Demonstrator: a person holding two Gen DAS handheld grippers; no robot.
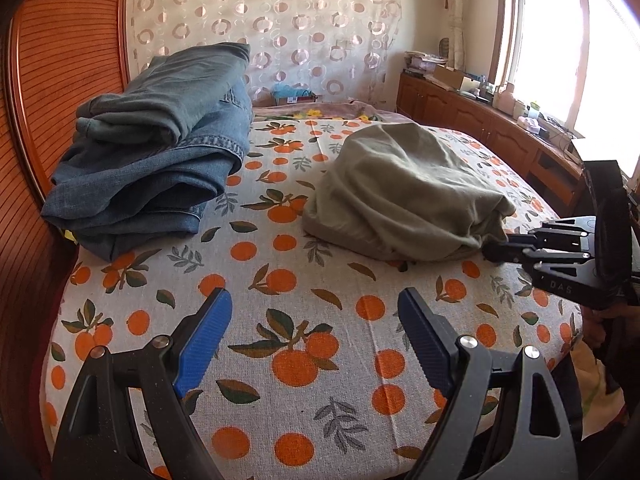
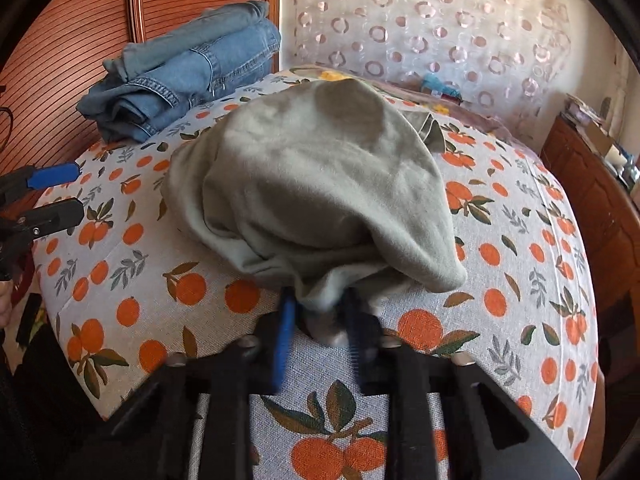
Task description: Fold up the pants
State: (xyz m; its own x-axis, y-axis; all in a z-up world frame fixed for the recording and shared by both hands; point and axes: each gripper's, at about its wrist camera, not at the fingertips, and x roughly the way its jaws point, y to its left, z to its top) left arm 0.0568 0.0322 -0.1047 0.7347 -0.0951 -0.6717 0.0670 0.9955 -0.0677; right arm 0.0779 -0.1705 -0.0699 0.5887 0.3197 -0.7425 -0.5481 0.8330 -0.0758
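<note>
Right claw (image 2: 320,316) pinching green pants (image 2: 320,184) edge to pull flat on bed (image 2: 500,280), left claw (image 1: 316,336) open, waiting.

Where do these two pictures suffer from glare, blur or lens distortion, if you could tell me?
Left wrist view: the window is blown out white, and the bed bulges from the fisheye; the open left gripper is sharp. Right wrist view: motion blur smears the right gripper pinching the green pants; the jeans stay clear, and the corners are dark.
</note>
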